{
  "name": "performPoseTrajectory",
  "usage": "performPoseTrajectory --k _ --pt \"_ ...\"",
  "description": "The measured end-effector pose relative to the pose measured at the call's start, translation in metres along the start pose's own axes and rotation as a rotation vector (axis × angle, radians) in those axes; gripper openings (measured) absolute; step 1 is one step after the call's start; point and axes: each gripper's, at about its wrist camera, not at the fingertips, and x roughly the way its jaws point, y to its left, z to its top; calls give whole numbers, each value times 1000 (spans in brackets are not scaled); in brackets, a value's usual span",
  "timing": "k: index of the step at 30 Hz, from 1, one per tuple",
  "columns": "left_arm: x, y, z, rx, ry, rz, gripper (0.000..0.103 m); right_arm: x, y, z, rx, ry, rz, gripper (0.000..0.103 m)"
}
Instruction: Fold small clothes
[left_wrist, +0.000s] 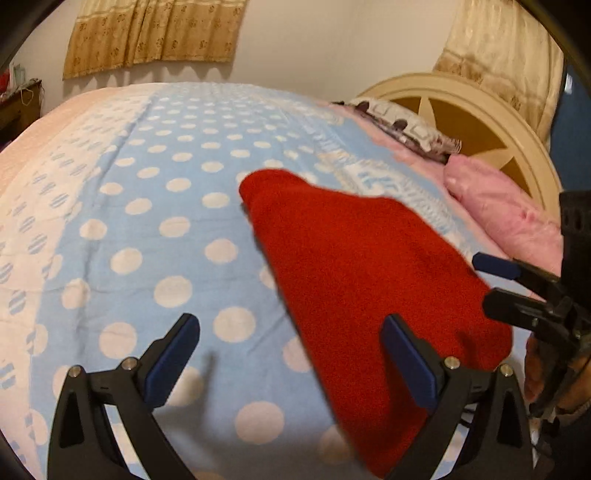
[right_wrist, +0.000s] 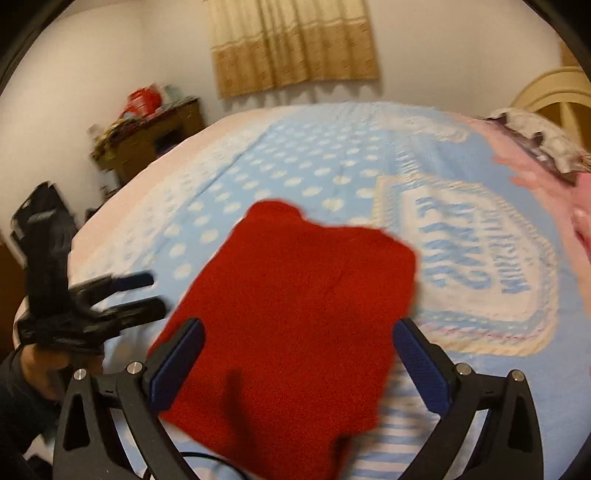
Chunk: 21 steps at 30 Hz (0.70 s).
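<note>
A red knitted garment (left_wrist: 351, 277) lies folded and flat on the blue polka-dot bedspread (left_wrist: 166, 229). My left gripper (left_wrist: 291, 358) is open just left of the garment's near edge; its right finger (left_wrist: 406, 362) overlaps the red cloth and nothing is held. In the right wrist view the garment (right_wrist: 295, 314) lies under my right gripper (right_wrist: 299, 365), which is open, its pads apart at the garment's two sides. The left gripper (right_wrist: 159, 293) shows at the left there, and the right gripper (left_wrist: 480, 282) shows at the garment's right edge in the left wrist view.
A pink pillow (left_wrist: 498, 218) and a patterned pillow (left_wrist: 406, 125) lie by the cream headboard (left_wrist: 491, 122). A cluttered wooden side table (right_wrist: 147, 140) stands past the far left of the bed. Curtains (right_wrist: 291, 44) hang on the far wall. A hand (right_wrist: 37, 369) holds the left gripper.
</note>
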Motion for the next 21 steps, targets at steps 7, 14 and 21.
performPoseTrajectory --k 7,14,21 --pt "5 2 -6 13 15 -15 101 15 1 -20 -29 19 -43 87" --pt "5 0 -8 5 22 -25 101 -6 -13 -8 36 -38 -17 73" --pt "4 -8 -6 38 28 -15 101 -3 -45 -5 151 -27 -10 81"
